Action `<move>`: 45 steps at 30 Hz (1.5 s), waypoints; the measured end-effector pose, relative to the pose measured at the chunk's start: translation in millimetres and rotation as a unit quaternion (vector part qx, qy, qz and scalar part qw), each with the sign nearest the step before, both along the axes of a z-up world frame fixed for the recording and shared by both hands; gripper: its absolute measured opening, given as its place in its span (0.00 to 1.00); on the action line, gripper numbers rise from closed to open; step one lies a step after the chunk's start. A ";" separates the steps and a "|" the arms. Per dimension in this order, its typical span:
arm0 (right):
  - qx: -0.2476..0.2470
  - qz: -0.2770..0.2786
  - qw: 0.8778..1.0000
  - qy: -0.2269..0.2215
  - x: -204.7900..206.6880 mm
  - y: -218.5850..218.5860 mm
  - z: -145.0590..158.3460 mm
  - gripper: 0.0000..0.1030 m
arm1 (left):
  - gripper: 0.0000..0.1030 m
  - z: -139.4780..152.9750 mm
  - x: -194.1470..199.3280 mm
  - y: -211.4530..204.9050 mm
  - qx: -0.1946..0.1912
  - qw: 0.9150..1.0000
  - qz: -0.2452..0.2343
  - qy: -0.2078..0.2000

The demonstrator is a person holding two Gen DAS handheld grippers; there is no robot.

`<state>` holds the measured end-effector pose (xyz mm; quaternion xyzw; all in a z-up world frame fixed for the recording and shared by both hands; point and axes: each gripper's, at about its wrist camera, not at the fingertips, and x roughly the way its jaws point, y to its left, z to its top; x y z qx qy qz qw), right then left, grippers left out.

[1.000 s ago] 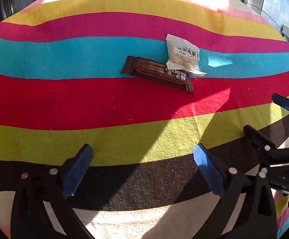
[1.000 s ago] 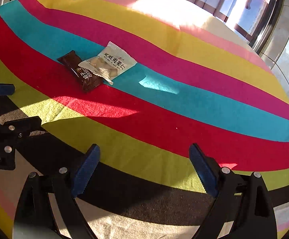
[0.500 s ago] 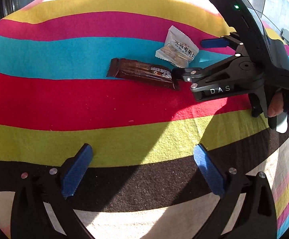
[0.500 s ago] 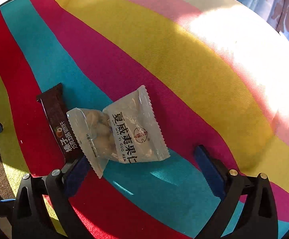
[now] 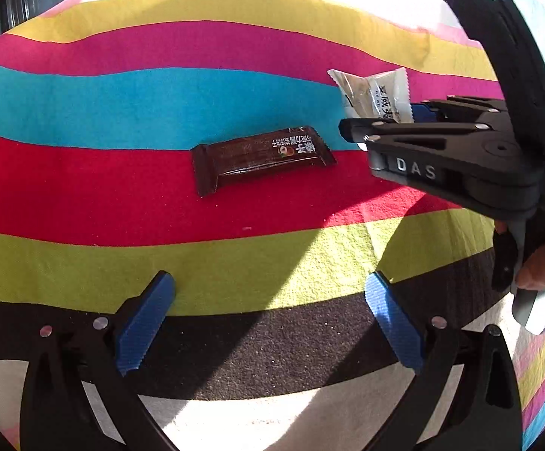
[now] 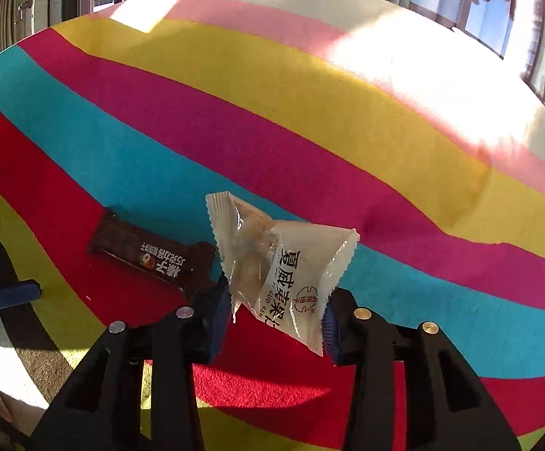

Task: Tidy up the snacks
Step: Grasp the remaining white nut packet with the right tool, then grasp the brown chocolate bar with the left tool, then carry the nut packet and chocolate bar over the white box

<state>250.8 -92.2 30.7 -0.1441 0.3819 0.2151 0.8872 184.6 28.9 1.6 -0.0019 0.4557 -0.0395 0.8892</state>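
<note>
Between the blue pads of the right claw (image 6: 277, 314) sat the white snack bag (image 6: 283, 274). The jaws had just been closing, and they squeezed the bag from both sides, lifted off the striped cloth (image 6: 310, 120). Just left of that claw, the brown chocolate bar (image 6: 152, 259) lay flat on the cloth. Farther left, the left claw (image 5: 268, 317) was wide and held nothing.

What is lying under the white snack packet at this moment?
The white snack packet is pinched in the right gripper, whose jaws have just been closing. Below it shows only the striped cloth. The brown bar lies beside it; its near end is hidden.
</note>
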 end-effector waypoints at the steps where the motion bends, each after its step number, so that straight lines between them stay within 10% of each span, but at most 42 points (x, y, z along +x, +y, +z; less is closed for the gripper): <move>1: 0.014 -0.012 1.000 0.006 -13.9 -10.0 1.8 0.39 | 0.98 1.3 0.0 2.0 -0.003 1.000 0.000 -0.001; 12: 0.188 -0.148 0.970 0.054 -154.2 -118.9 -5.9 0.39 | 0.98 12.3 1.0 27.7 -0.083 0.996 0.018 -0.009; 18: 0.221 -0.139 0.963 0.067 -154.4 -108.2 -15.6 0.39 | 0.98 30.0 27.7 3.5 0.051 0.998 -0.028 -0.009; 25: 0.239 -0.140 0.958 0.077 -153.7 -103.8 -22.4 0.39 | 0.98 25.9 93.0 -4.1 0.153 0.972 -0.180 0.013; 27: 0.245 -0.143 0.956 0.080 -154.0 -105.8 -23.7 0.39 | 0.77 28.2 93.8 2.9 0.125 0.973 -0.194 0.024; 28: 0.248 -0.144 0.955 0.081 -153.4 -106.8 -23.5 0.39 | 0.42 31.2 89.6 5.8 0.102 0.974 -0.200 0.032; 30: 0.248 -0.145 0.955 0.080 -151.2 -103.8 -24.8 0.39 | 0.26 33.1 72.7 6.4 0.079 0.974 -0.210 0.040; 33: 0.245 -0.142 0.956 0.079 -148.9 -98.8 -24.8 0.39 | 0.23 33.1 33.2 -2.1 0.109 0.973 -0.204 0.013; 45: 0.268 -0.148 0.949 0.079 -148.8 -107.8 -24.5 0.39 | 0.23 54.9 -125.2 -24.9 0.013 0.990 -0.129 -0.048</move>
